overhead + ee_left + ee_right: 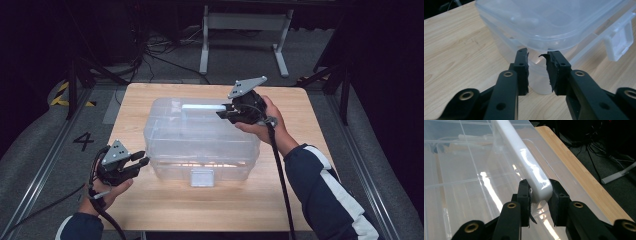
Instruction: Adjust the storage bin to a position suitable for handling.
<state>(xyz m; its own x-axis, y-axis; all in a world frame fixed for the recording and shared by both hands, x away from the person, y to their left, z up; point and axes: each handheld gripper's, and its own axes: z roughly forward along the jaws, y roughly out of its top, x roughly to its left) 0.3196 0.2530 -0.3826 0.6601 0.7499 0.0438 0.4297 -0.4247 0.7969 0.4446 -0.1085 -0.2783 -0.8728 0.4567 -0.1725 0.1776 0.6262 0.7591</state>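
Note:
A clear plastic storage box (200,145) with a lid stands in the middle of the wooden table (165,210). A white latch (202,177) hangs on its front side. The lid's white handle (200,106) lies across the top at the back. My right gripper (224,111) is shut on the handle's right end (534,175), one jaw on each side. My left gripper (142,159) sits low at the box's front left corner (541,75), open, nothing between its jaws. The latch (620,42) is off to its right.
Bare table surface lies in front of the box and on both sides. Beyond the far table edge are floor cables and a white desk frame (245,30). A painted "4" (83,141) marks the floor at left.

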